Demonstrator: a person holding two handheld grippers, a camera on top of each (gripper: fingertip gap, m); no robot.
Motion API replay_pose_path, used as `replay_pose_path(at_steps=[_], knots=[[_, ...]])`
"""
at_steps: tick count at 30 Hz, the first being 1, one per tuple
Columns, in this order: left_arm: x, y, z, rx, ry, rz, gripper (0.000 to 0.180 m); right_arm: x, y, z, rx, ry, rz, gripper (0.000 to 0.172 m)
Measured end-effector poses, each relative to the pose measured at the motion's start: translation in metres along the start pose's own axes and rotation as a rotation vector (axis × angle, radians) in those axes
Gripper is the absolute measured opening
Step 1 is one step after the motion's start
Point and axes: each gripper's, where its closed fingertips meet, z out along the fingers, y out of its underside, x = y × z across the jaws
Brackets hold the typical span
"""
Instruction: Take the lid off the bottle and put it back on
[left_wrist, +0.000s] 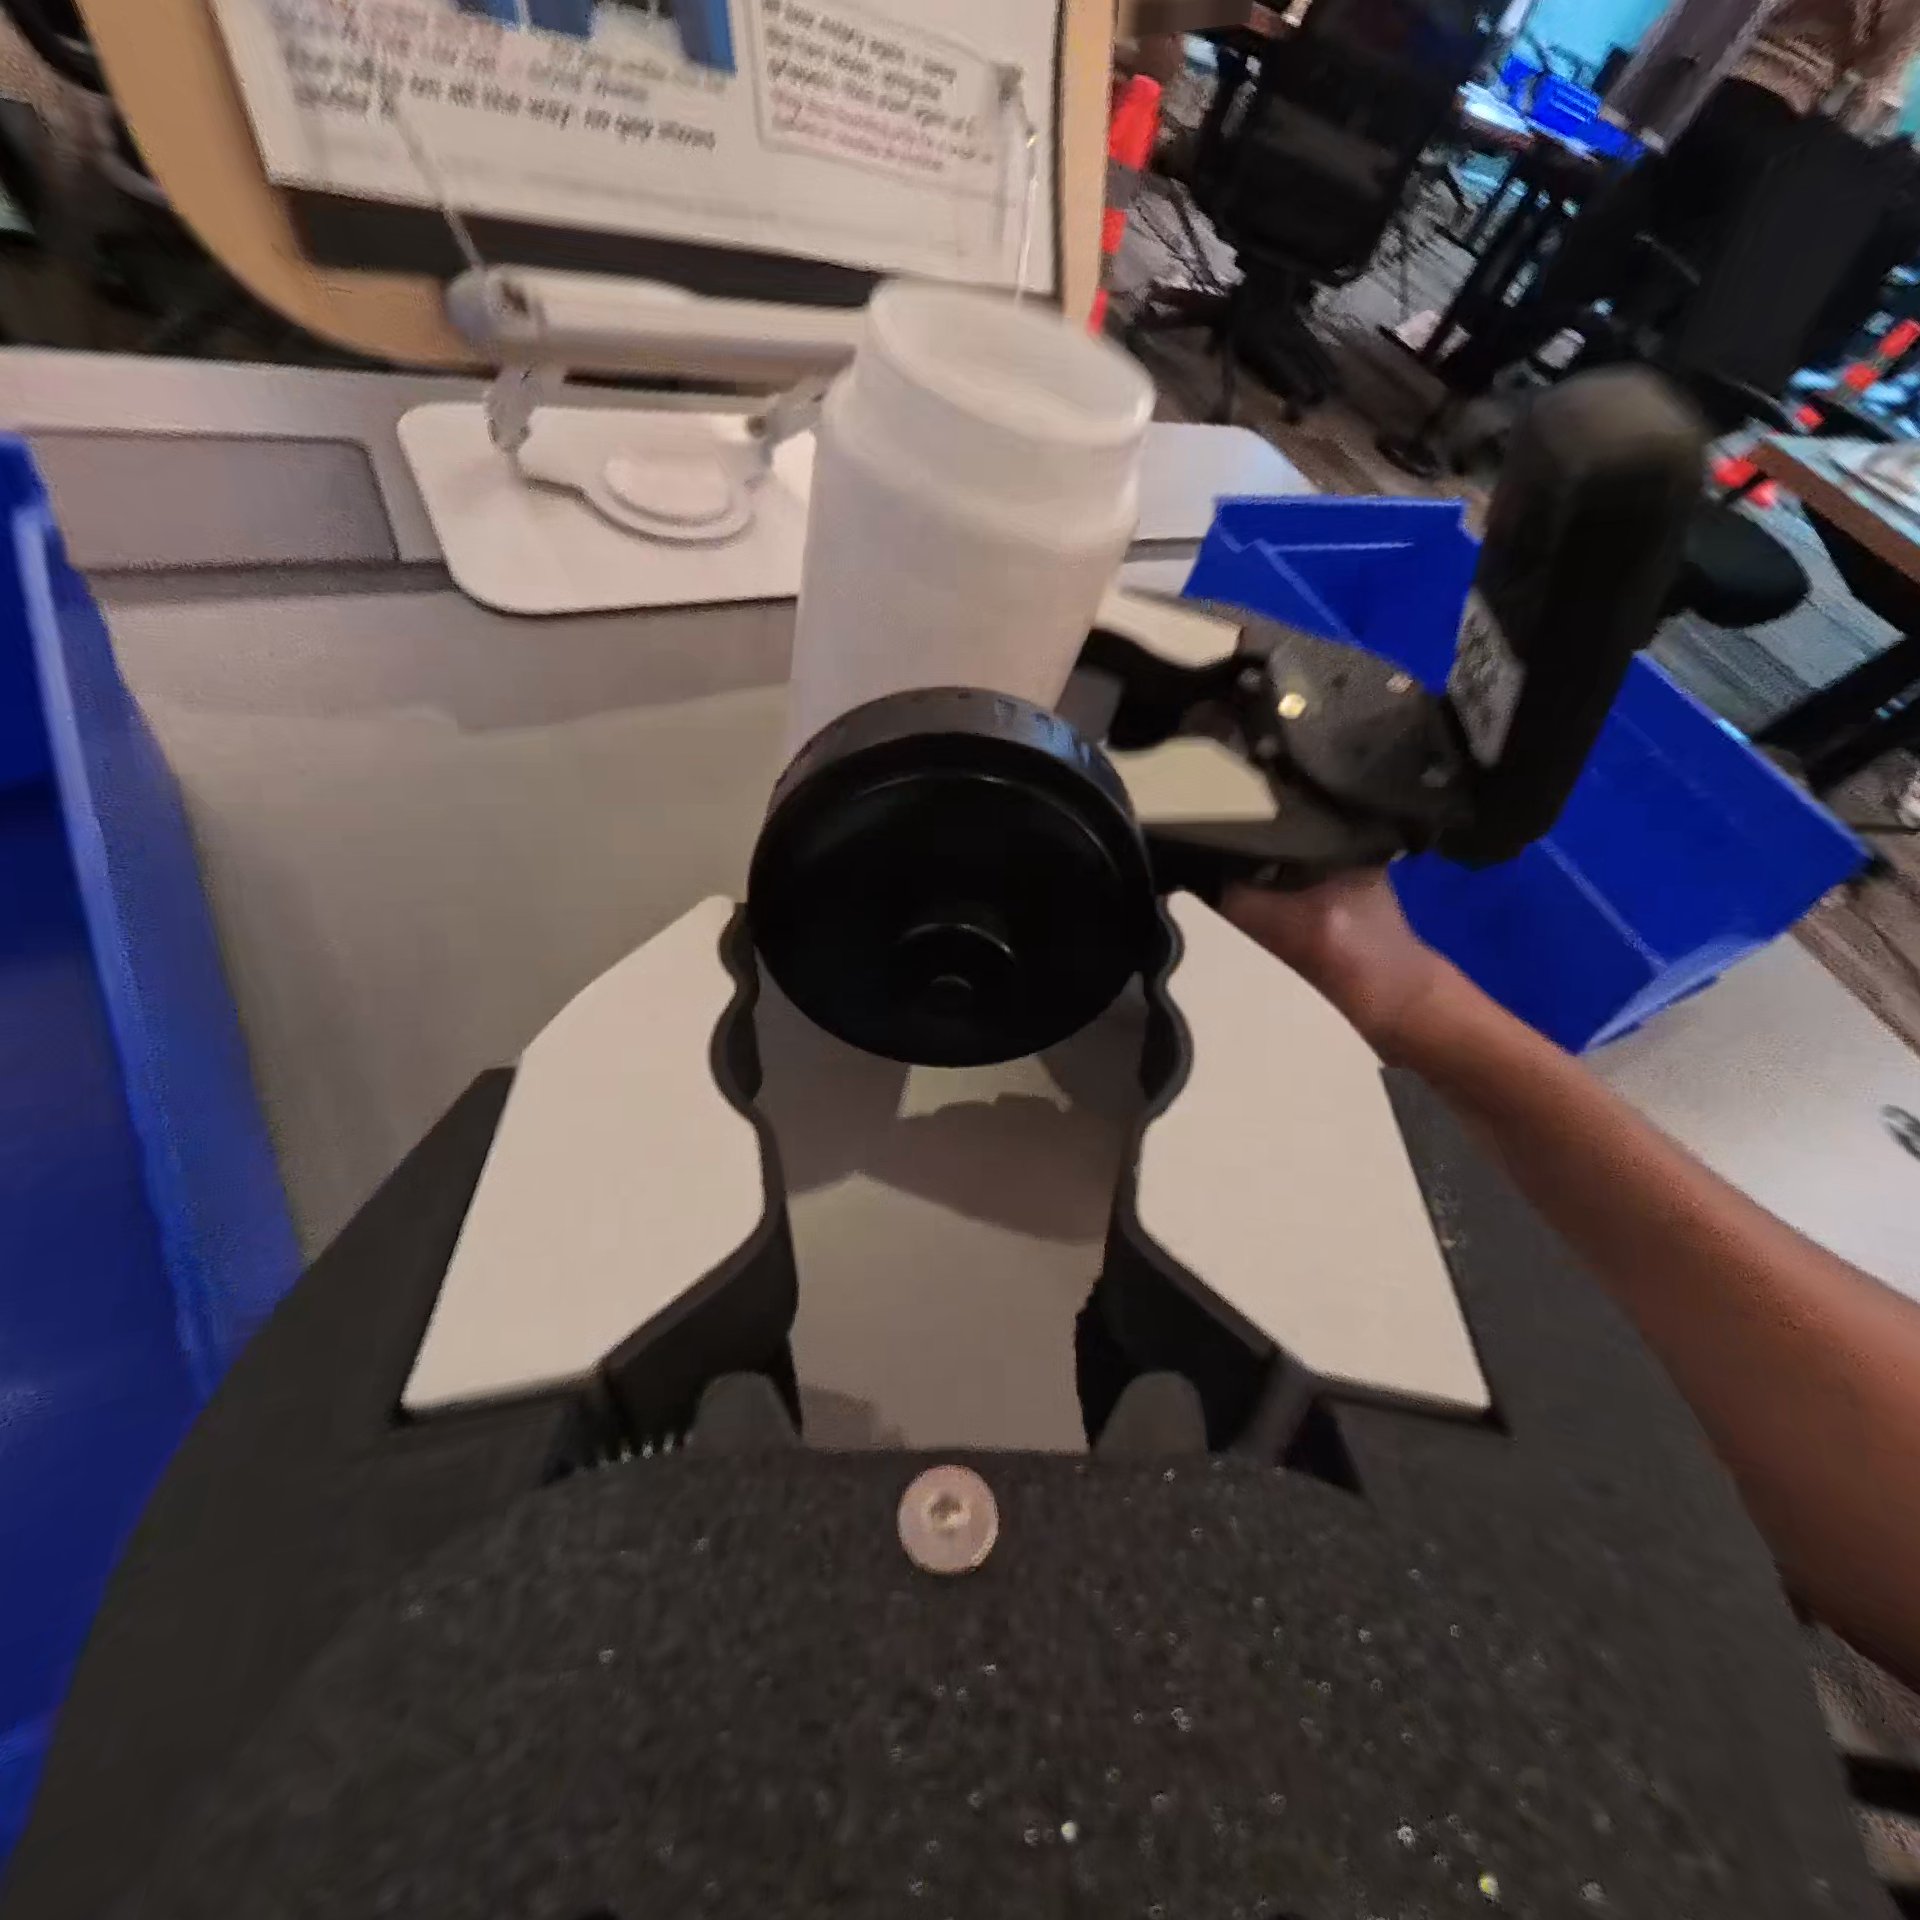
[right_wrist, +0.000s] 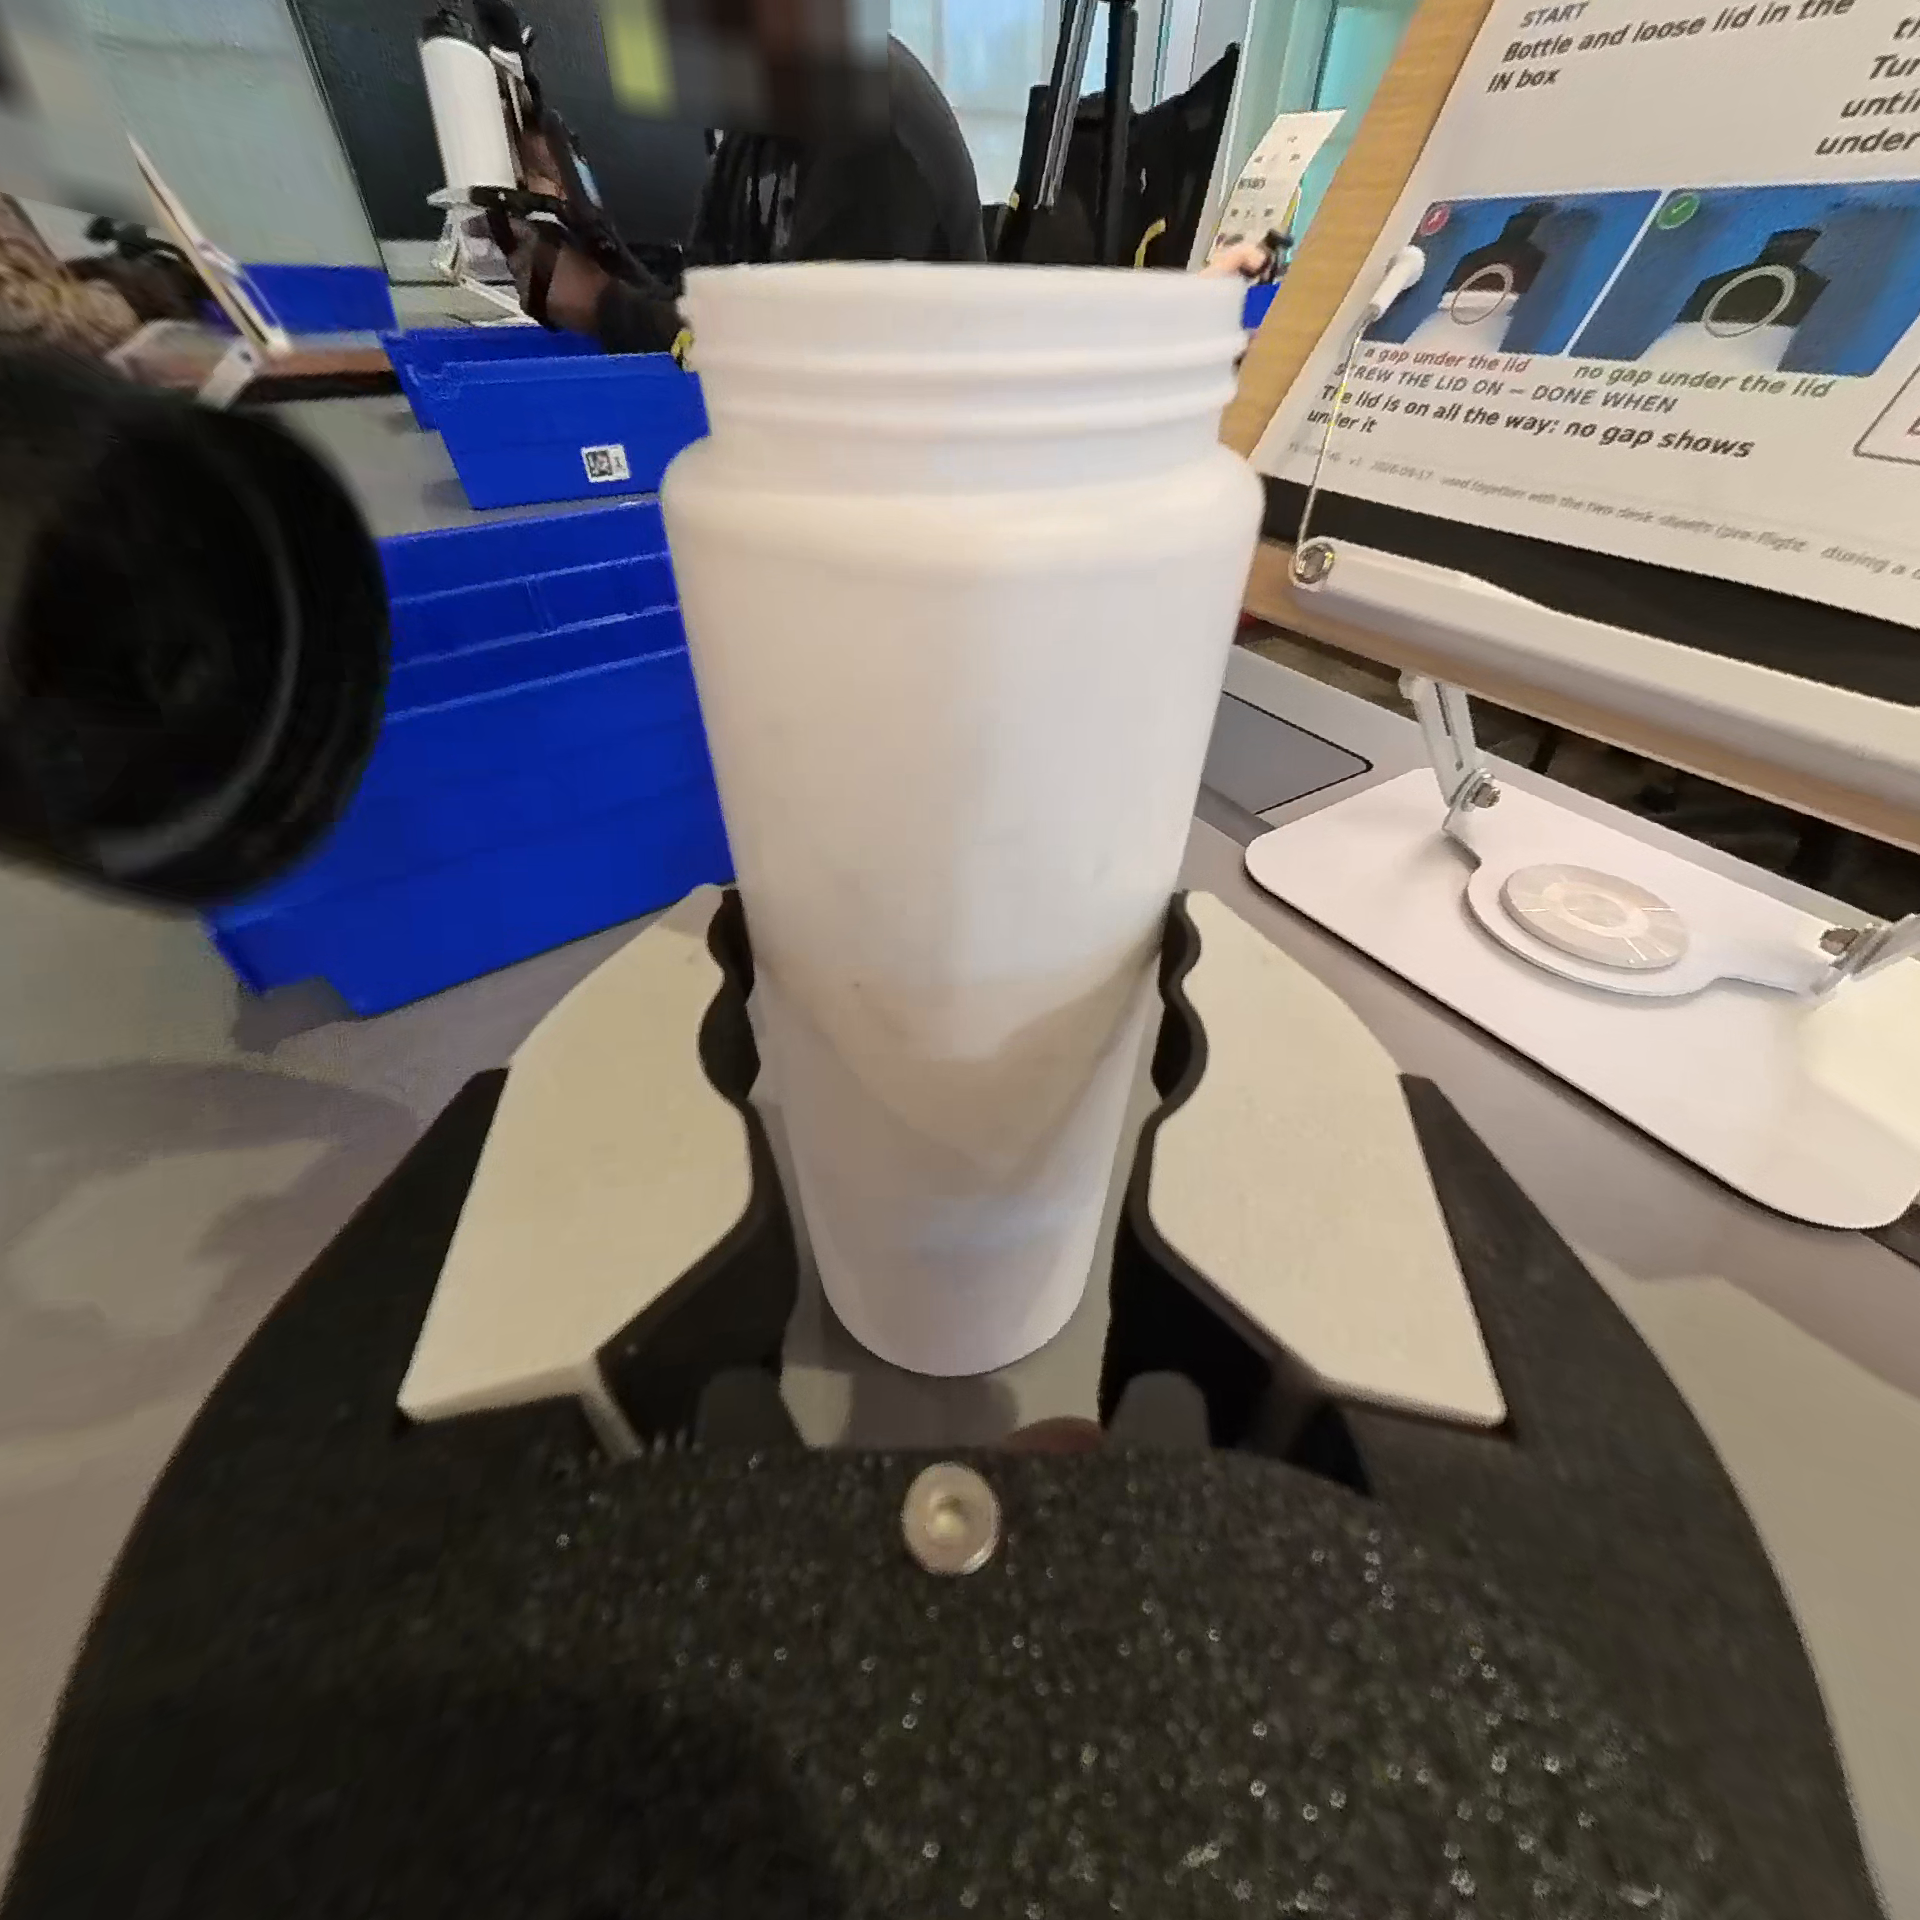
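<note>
Left hand-held gripper (left_wrist: 951, 935) is clamped on the black lid (left_wrist: 951, 883), pads pressing its rim on both sides, with the lid tipped on edge so its flat top faces the camera. Right hand-held gripper (right_wrist: 956, 997) has the white bottle (right_wrist: 961, 727) squeezed between its fingers low on the body, upright, threaded mouth bare and open.

So I'd say the lid is already off and we're at the put-it-back half. The lid sits just in front of and below the bottle's neck, not on it yet. Next move probably needs the lid lifted above the mouth, turned level with its open side down, lined up on the threads, then twisted while the right side holds the bottle steady. Going on crooked and cross-threading looks like the main risk.

Around it: blue bins (right_wrist: 540, 727) on the counter (right_wrist: 156, 1195), a white stand (right_wrist: 1600, 966) carrying an instruction board (right_wrist: 1662, 312) behind. Nothing really sits between lid and bottle mouth, just a tight angle between the two tools.
</note>
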Motion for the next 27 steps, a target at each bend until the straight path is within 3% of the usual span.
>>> replay_pose_path(at_steps=[5,7,16,21,27], knots=[[-0.013,0.043,-0.002,0.093,-0.065,0.005,0.071,0.0,0.0,-0.001,0.003,0.012,-0.007,0.076],[-0.021,0.048,-0.004,0.126,-0.113,0.058,0.071,0.0,0.0,-0.001,0.009,0.018,-0.007,0.076],[-0.004,0.048,-0.014,0.145,-0.024,0.119,0.071,0.002,-0.009,-0.001,-0.022,0.071,0.047,0.075],[-0.006,0.041,-0.023,0.188,0.005,0.096,0.071,0.004,-0.069,-0.041,0.041,0.178,0.026,0.075],[0.0,0.053,-0.01,0.128,0.101,0.054,0.071,0.045,-0.182,-0.138,0.096,0.402,-0.041,0.076]])
